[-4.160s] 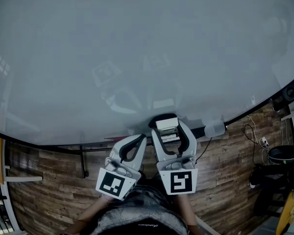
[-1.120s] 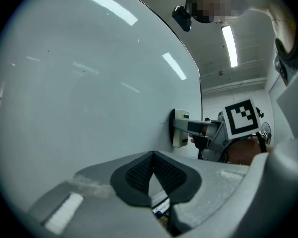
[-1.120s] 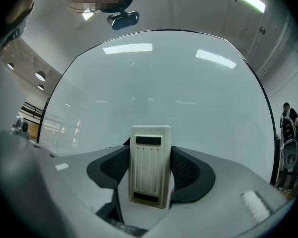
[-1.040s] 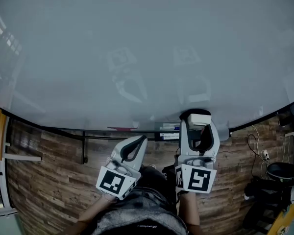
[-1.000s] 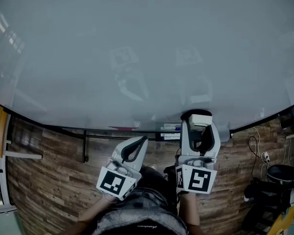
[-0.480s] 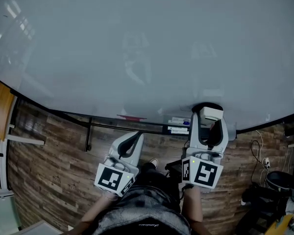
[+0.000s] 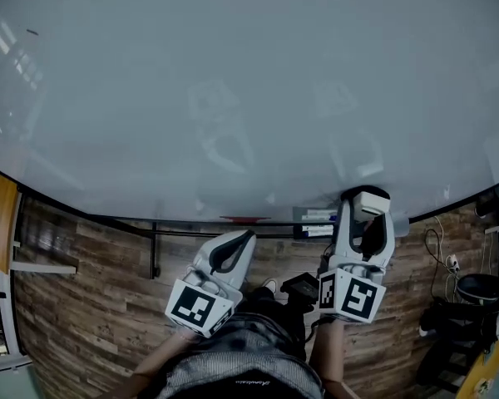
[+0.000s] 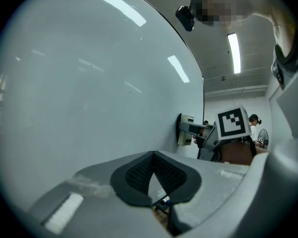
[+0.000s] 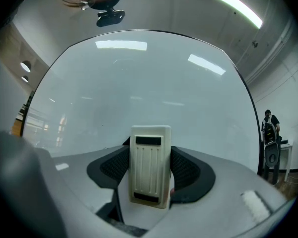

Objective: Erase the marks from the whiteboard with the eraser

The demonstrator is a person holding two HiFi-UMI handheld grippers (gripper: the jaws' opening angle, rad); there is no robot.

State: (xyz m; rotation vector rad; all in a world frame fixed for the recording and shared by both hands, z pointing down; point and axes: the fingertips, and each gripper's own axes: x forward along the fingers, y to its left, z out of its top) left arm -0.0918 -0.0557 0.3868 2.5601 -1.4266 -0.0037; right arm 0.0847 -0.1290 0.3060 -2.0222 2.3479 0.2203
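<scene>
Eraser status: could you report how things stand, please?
Right claw shut on cream plastic eraser, against the large white whiteboard. Left claw shut, empty. Nothing in the way.

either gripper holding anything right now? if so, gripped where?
The right gripper holds the eraser, with its jaws clamped on the eraser's two long sides. The left gripper is shut with nothing between its jaws.

No readable text, no brand, no numbers; shirt print too blurred
</scene>
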